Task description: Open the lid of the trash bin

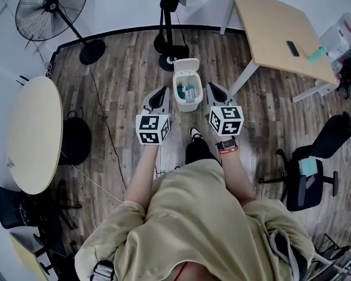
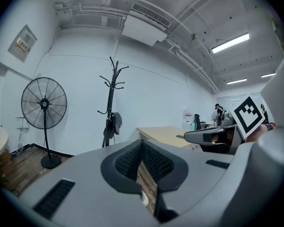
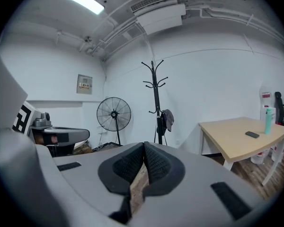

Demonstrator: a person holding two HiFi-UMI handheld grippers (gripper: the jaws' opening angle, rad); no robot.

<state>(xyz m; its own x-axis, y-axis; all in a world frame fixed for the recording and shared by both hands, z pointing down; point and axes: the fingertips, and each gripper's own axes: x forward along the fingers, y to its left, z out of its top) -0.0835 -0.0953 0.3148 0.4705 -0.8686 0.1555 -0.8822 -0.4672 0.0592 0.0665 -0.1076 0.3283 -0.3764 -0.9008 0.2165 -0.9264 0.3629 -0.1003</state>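
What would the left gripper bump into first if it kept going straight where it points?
Likely nothing near. The left gripper aims past the white plastic trash bin, just right of the black metal coat rack, so the white wall comes first, though depth is unclear.

Indistinct contents inside trash bin (image 1: 186, 106)

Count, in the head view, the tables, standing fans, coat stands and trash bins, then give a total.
Tables: 2, round table, rectangular table
Standing fan: 1
Coat stand: 1
Trash bin: 1
Total: 5
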